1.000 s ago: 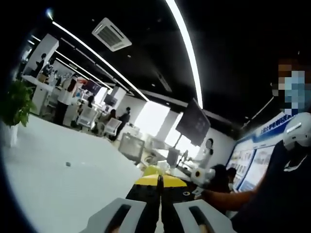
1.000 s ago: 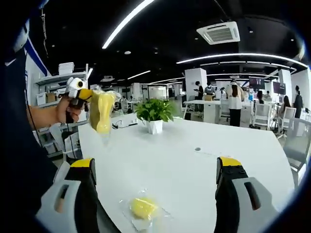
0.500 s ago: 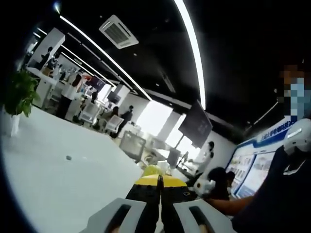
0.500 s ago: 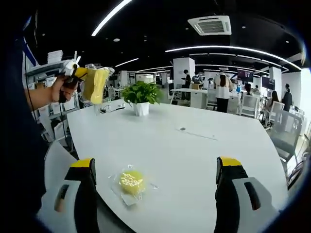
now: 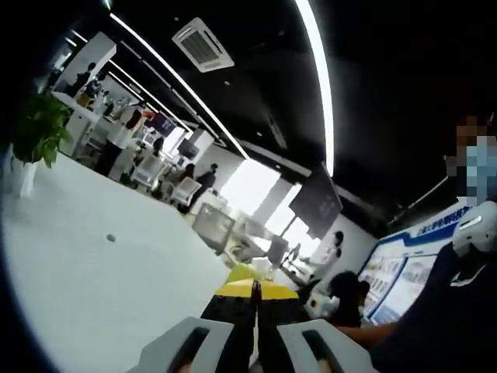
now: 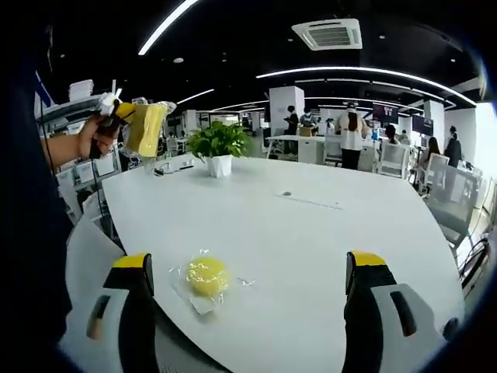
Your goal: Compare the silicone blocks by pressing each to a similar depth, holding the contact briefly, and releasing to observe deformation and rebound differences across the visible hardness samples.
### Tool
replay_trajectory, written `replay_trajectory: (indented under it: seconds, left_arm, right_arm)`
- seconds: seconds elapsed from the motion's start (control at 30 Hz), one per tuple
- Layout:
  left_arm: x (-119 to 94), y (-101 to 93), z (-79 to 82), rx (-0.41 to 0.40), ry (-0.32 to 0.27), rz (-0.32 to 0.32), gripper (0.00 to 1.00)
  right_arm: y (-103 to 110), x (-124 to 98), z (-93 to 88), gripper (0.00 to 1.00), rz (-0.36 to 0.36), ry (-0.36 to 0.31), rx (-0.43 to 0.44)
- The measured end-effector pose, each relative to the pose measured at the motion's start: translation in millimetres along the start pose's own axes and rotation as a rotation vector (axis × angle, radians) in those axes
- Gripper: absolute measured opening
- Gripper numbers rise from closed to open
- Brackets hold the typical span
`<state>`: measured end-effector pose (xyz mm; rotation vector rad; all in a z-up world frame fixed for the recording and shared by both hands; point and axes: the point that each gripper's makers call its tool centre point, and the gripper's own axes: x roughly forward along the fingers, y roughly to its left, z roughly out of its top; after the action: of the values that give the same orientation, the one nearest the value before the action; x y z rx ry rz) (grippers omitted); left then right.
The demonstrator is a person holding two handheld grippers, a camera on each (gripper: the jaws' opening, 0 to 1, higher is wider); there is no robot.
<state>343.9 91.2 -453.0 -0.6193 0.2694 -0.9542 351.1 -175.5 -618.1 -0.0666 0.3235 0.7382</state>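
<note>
your left hand-held gripper clamped on bagged yellow block, raised off counter. your right hand-held gripper wide open, empty; second bagged yellow block lies on counter between its jaws, nearer left one. comparison looks barely begun; that block looks not yet pressed.

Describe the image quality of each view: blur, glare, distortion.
Left gripper view: soft and slightly blurred, window glare behind the closed jaws of the left gripper, ceiling light strips bowed by fisheye. Right gripper view: sharper, the white table evenly lit, its edge curved; the wrapped yellow block shows plastic sheen.
</note>
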Motion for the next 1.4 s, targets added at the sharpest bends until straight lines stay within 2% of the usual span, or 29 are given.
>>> replay_trajectory:
  seconds: [0.37, 0.53, 0.83, 1.03, 1.4]
  left_arm:
    - [1, 7.8, -9.0, -0.048, -0.005, 0.004, 0.0]
    - [1, 13.9, -15.1, -0.083, -0.006, 0.009, 0.0]
    - [-2, 27.3, -25.9, -0.151, -0.011, 0.013, 0.0]
    - [-6, 47.6, -49.3, -0.236, 0.016, 0.031, 0.0]
    - [-12, 78.6, -84.4, -0.301, 0.073, 0.081, 0.0]
  right_arm:
    - [5, 9, -15.8, 0.97, 0.02, 0.01, -0.001]
    - [4, 10, -24.0, 0.97, 0.028, -0.011, -0.006]
    - [6, 14, -38.5, 0.97, 0.029, 0.027, 0.011]
    - [7, 16, -45.7, 0.97, 0.035, 0.047, 0.004]
    - [6, 14, -49.9, 0.97, 0.026, 0.069, 0.006]
